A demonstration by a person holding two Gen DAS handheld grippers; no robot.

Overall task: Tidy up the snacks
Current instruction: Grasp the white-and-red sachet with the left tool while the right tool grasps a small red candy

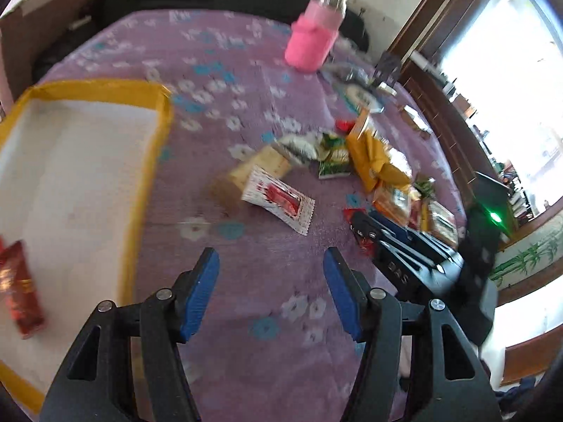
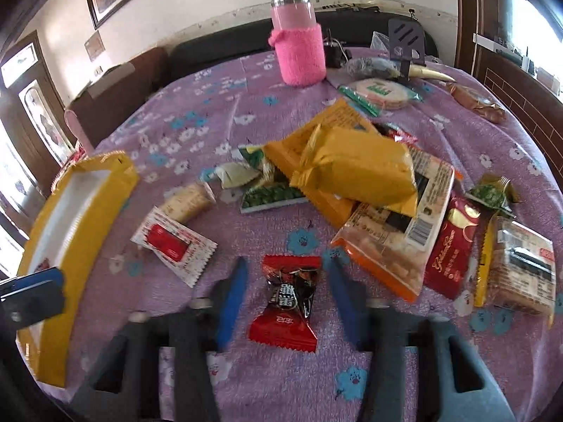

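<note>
A yellow-rimmed white tray (image 1: 155, 147) lies at the left on the purple cloth; it also shows in the right wrist view (image 2: 102, 190). A red packet (image 1: 21, 288) lies in it. My left gripper (image 1: 271, 281) is open and empty over the cloth beside the tray. My right gripper (image 2: 286, 292) is open, its jaws on either side of a red-and-black candy packet (image 2: 286, 302) lying on the cloth. A white-and-red sachet (image 2: 172, 242) and a beige packet (image 2: 186, 200) lie to the left of the pile. Large yellow bags (image 2: 355, 172) top the snack pile.
A pink-sleeved bottle (image 2: 299, 49) stands at the back. Right of the pile lie a dark red bar (image 2: 450, 246), a clear cracker pack (image 2: 390, 242) and a brown packet (image 2: 520, 267). A phone stand (image 2: 404, 42) and round rice crackers (image 2: 380, 93) sit behind.
</note>
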